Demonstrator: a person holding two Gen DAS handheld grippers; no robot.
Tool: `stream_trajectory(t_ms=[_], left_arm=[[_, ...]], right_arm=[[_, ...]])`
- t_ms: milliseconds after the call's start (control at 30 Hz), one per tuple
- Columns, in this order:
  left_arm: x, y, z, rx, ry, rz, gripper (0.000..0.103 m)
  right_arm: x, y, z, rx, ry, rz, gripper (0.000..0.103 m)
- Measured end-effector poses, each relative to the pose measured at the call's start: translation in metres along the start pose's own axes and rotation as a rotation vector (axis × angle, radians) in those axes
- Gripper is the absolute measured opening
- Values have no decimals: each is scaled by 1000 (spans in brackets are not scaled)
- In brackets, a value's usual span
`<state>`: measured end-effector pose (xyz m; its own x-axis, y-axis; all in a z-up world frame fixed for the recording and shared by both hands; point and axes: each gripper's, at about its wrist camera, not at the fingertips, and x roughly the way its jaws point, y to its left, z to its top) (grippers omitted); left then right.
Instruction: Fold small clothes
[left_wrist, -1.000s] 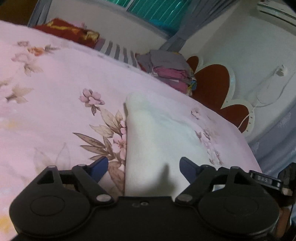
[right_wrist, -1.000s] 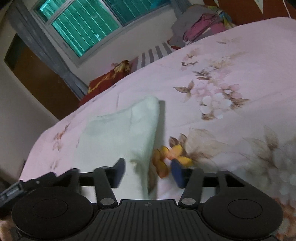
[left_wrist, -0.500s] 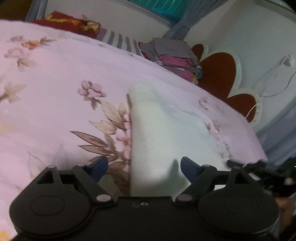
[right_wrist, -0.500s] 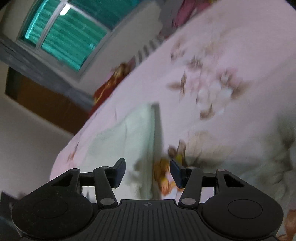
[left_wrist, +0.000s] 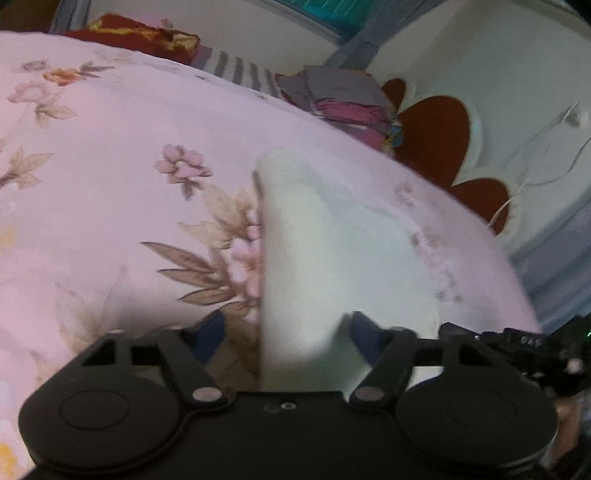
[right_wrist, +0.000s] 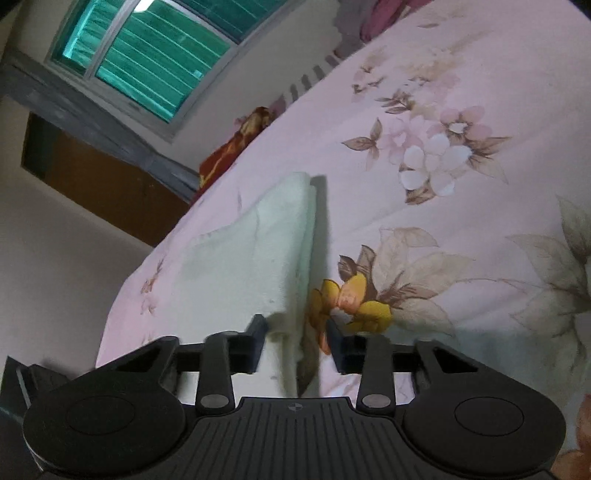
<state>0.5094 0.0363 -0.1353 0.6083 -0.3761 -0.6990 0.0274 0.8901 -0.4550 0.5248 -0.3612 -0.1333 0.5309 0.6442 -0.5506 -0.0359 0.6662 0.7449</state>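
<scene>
Two grippers sit at the near edge of a folded white terry cloth (left_wrist: 317, 251) lying on a pink floral bedsheet (left_wrist: 110, 155). Left gripper (left_wrist: 286, 334) closing, cloth edge btwn jaws, pads not touching. Right gripper (right_wrist: 297, 338) closing narrow around the cloth's right corner; contact unclear.

1. The left gripper (left_wrist: 284, 334) is angled downward toward the bed surface, its black body filling the bottom of the left wrist view.
2. Its two blue-tipped fingers (left_wrist: 208, 332) are spread apart and are closing; white folded cloth is seen between them, with a gap left at each pad.
3. The right gripper (right_wrist: 297, 341) is likewise tilted downward.
4. Its jaws are closing, with the cloth's near corner between them; the left pad (right_wrist: 256, 332) is at the cloth, while the right pad stands clear of it.
</scene>
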Motion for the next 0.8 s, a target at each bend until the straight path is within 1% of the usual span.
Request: stream_trajectory(t_ms=[33, 67, 133, 200, 267, 300, 367, 433, 467, 500, 533, 600, 633, 700, 733, 767, 800], left_arm=[[0, 1, -3, 11, -1, 26, 69], [-1, 2, -4, 15, -5, 27, 69], [-3, 3, -5, 23, -5, 33, 69], [-5, 3, -4, 35, 4, 35, 72], [-9, 1, -4, 33, 21, 9, 74], [-13, -2, -4, 42, 17, -4, 75], [-21, -7, -9, 67, 18, -17, 74], [-28, -8, -21, 56, 38, -50, 72], [-27, -7, -28, 45, 62, -59, 67], [-26, -7, -35, 51, 90, -42, 51], [-26, -9, -43, 76, 99, -2, 46], [-33, -11, -55, 124, 76, 39, 44], [-37, -12, -57, 135, 72, 60, 44], [-42, -13, -59, 165, 71, 93, 45], [-44, -14, -58, 173, 76, 93, 46], [-44, -14, -55, 180, 77, 92, 51], [-46, -13, -51, 189, 66, 101, 69]], right_arm=[[5, 0, -2, 19, 15, 16, 8], [12, 3, -5, 18, 38, 9, 8], [15, 15, -13, -55, 55, -9, 8], [14, 12, -14, -22, 70, 14, 8], [17, 7, -14, -2, 108, 29, 8], [15, 6, -13, -10, 112, 21, 8], [-2, 6, -11, -31, 79, -6, 9], [-15, 4, -11, -35, 68, 15, 9], [-23, 6, -16, -42, 71, 11, 9], [-26, 6, -20, -50, 78, 5, 9], [-28, 7, -25, -55, 96, 4, 9], [-17, 13, -42, -70, 191, -10, 9], [-14, 19, -56, -104, 225, -25, 8], [-20, 28, -70, -144, 228, -22, 8], [-24, 31, -73, -161, 225, -28, 8], [-28, 33, -73, -185, 214, -36, 8], [-33, 34, -70, -203, 181, -57, 9]])
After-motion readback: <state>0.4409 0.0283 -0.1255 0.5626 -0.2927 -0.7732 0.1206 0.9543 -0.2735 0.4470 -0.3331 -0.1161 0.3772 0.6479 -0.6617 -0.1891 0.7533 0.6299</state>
